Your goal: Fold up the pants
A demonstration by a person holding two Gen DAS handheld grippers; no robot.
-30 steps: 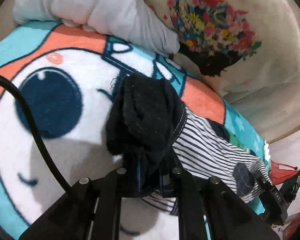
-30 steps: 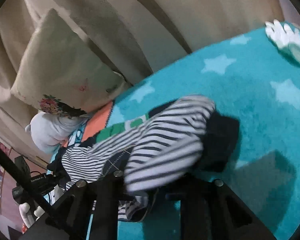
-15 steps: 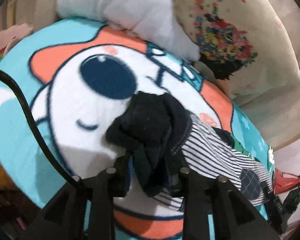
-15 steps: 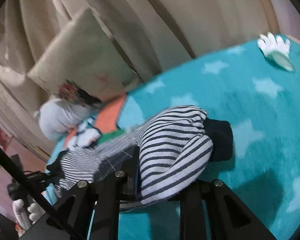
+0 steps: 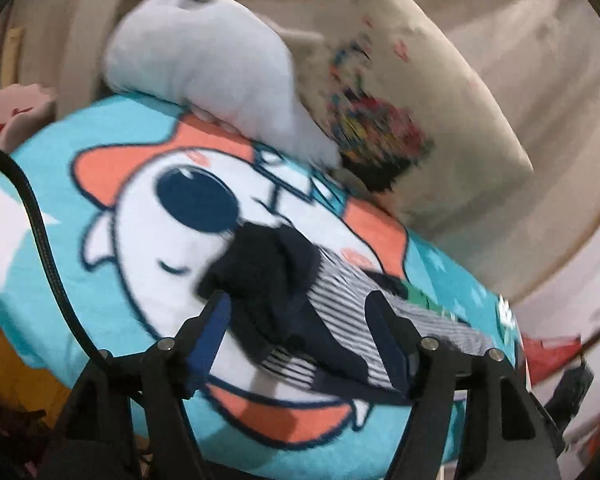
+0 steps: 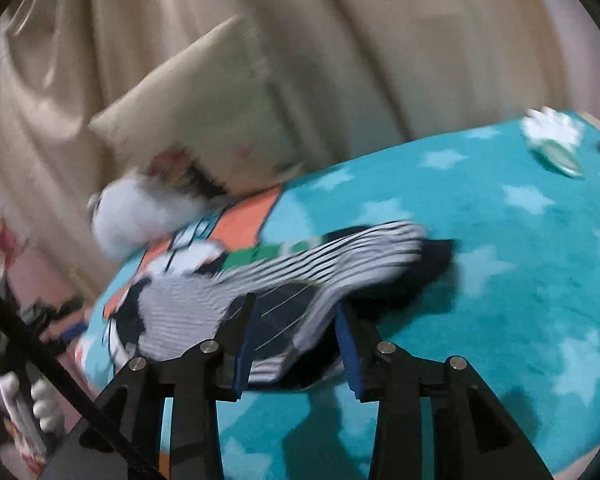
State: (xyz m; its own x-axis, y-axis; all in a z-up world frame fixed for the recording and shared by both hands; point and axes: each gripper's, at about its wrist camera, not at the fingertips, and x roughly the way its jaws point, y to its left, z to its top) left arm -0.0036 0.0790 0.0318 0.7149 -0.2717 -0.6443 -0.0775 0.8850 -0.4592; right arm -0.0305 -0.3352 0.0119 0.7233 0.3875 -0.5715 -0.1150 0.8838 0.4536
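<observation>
Striped pants [image 5: 340, 312] lie stretched across the turquoise cartoon blanket [image 5: 100, 280] on the bed, dark cuff ends bunched at each extremity. Left gripper [image 5: 300, 328]: jaws spread wide, dark bunched end lying loose between the fingers; no pinch visible, cloth appears released or nearly so. Right gripper [image 6: 296, 344]: jaws part open, the other end of the pants [image 6: 300, 272] draped between and over the fingers; frames are blurred, so whether the pads still touch cloth cannot be confirmed. Long axis of the garment runs from one gripper to the other, roughly crosswise to the line toward the pillow [image 5: 420, 120] and grey plush toy [image 5: 208, 56] at the far side of the bed. Each gripper sits directly at its own end, so neither is nearer overall; the middle of the garment is equally far from both. Judgement: next fold turns on bringing one end along this axis onto the other, so regrip should be at the ends.
</observation>
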